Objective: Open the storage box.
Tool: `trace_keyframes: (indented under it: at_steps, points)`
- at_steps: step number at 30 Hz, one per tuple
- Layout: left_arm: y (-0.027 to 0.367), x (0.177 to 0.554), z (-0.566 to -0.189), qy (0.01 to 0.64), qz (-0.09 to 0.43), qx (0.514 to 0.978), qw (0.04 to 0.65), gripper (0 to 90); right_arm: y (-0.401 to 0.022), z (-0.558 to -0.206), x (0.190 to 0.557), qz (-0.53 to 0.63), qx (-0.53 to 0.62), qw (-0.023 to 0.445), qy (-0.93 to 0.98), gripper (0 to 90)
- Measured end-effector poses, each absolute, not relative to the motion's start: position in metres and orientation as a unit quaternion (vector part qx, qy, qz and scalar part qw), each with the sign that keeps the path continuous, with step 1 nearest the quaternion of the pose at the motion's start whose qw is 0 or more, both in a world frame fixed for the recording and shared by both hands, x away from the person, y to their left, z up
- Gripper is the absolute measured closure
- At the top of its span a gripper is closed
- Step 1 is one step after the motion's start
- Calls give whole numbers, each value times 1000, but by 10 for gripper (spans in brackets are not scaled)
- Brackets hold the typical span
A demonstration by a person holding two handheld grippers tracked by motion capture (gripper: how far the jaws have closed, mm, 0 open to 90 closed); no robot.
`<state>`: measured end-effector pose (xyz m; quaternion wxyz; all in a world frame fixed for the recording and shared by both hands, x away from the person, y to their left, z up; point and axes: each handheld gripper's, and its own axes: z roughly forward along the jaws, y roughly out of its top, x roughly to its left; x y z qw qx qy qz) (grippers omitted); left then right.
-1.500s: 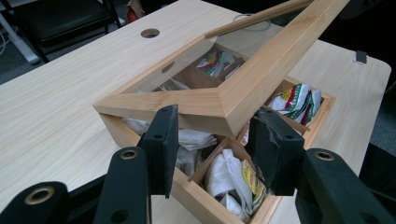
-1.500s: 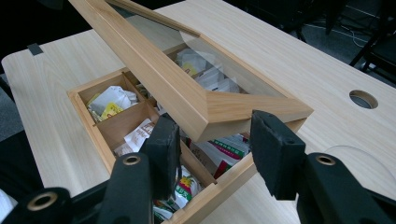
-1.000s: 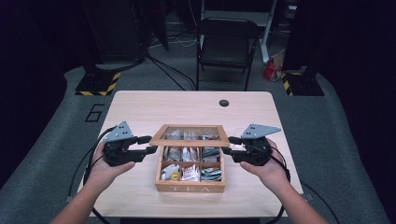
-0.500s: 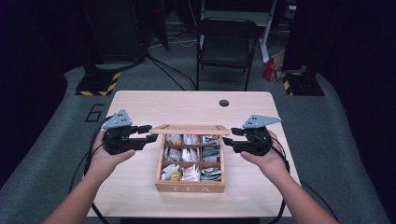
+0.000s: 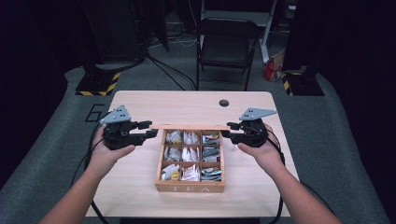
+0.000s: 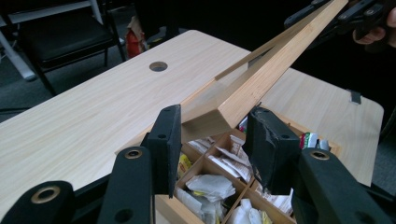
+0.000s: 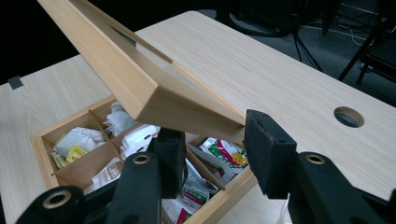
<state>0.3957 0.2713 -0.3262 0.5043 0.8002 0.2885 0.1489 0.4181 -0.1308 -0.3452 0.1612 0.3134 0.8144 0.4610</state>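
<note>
The pale wooden table [image 5: 140,186] takes up most of the floor space here, with a round cable hole [image 5: 224,102] near its far edge and a dark folding chair [image 5: 226,44] standing beyond it. On the table, toward the person's side, sits a wooden tea box [image 5: 190,187] divided into nine compartments, each stuffed with paper tea packets [image 5: 190,172].

The box's hinged lid [image 5: 189,126] is swung up on its back edge, so from above it reads as a thin strip running left to right along the far side of the box. That long axis is what matters: each end of the lid points straight at one hand, and both hands are about equally near.

The left gripper [image 5: 145,130] has the lid's left corner [image 6: 219,116] between its jaws, which stand fairly narrow; whether the pads actually press the wood I cannot tell. The right gripper [image 5: 229,130] brackets the lid's right corner [image 7: 187,109] the same way; its jaws have just been closing with the wood between them, yet a gap shows beside one pad.

My guess is the lid goes further back, both hands pushing away together.
</note>
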Motion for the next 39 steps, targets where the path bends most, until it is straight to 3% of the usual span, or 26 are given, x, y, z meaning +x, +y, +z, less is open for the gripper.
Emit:
trace_keyframes:
  at_steps: [23, 31, 39]
  points:
    - [263, 444, -372, 316, 160, 804, 477, 521, -130, -338, 431, 467, 316, 161, 810, 586]
    - [261, 450, -375, 321, 167, 800, 478, 581, -131, -338, 432, 470, 317, 158, 808, 585]
    - [262, 452, -375, 325, 161, 798, 481, 582, -132, -339, 434, 476, 320, 156, 804, 582]
